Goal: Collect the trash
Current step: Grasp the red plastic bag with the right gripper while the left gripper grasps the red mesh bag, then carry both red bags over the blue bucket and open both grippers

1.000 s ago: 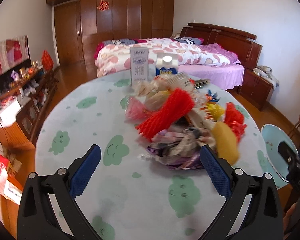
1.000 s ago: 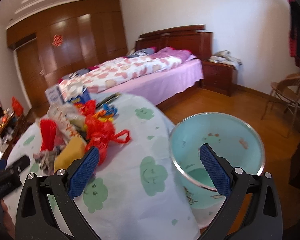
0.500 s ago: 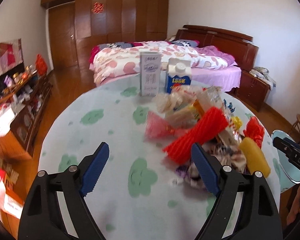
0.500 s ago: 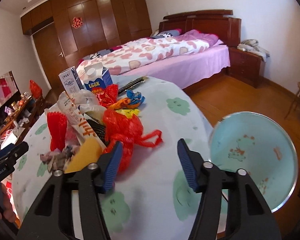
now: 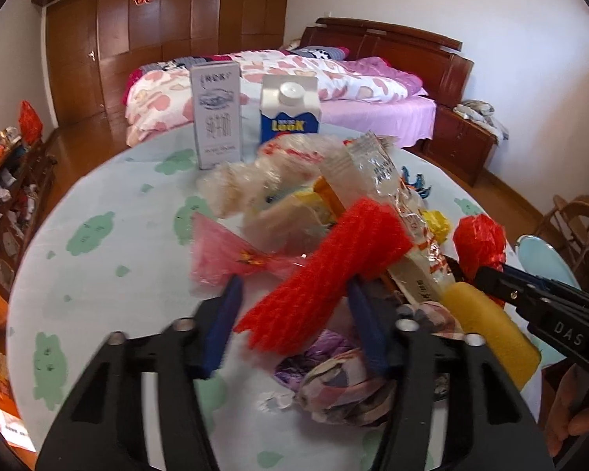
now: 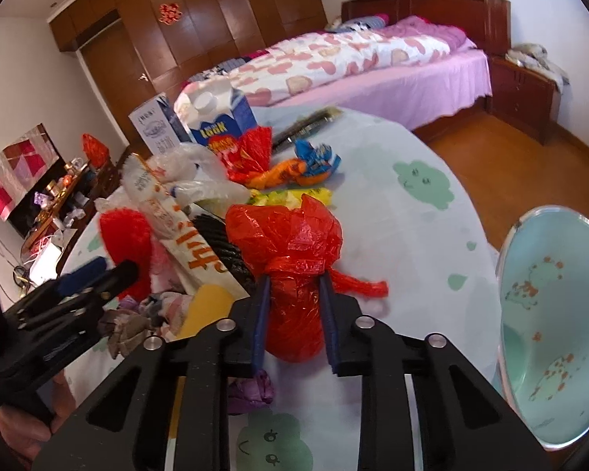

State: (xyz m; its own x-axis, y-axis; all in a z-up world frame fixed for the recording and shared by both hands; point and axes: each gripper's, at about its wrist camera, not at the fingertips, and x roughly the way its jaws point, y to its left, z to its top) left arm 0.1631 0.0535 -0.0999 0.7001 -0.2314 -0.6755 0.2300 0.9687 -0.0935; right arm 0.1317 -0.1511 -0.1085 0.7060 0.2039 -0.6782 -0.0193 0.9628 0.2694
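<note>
Round cloud-print tablecloth (image 5: 98,274) – bedroom behind, right gripper (image 6: 294,290) pinching red bag (image 6: 290,243), left gripper (image 5: 294,302) straddling red netting (image 5: 333,267), unclenched

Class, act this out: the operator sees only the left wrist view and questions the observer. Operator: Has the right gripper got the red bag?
Observer: Yes, the right gripper clamps the red bag between its fingers, below the knot.
Operator: Is the bin close?
Observer: The bin stands just past the table edge; no trash shows inside.
Operator: Anything behind the pile?
Observer: A dark bundle lies right of the blue carton.
</note>
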